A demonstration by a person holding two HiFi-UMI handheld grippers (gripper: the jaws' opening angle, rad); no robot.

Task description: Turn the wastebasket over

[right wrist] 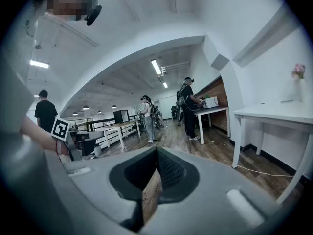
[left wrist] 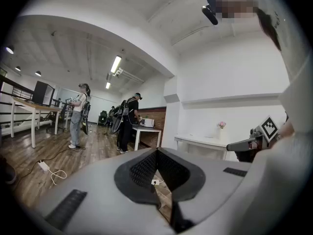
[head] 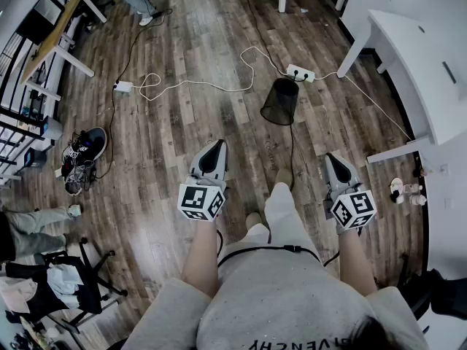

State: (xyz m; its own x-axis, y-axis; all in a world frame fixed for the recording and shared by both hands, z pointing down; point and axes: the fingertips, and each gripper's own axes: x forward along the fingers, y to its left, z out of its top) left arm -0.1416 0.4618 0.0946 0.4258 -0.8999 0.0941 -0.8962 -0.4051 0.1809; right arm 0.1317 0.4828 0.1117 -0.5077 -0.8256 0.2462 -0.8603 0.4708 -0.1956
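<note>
The black mesh wastebasket (head: 280, 102) stood on the wood-plank floor (head: 182, 122) near a white power strip (head: 300, 72). Your left gripper (head: 217, 149) and right gripper (head: 333, 159) had their jaws closed, empty.

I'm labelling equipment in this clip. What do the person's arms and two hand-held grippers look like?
The left hand-held gripper and right hand-held gripper are light grey wedge-shaped shells tapering to dark-lined jaws, each carrying a white cube with black square markers. Forearms are bare; the person wears a grey short-sleeved top crossed by a thin black cable.
</note>
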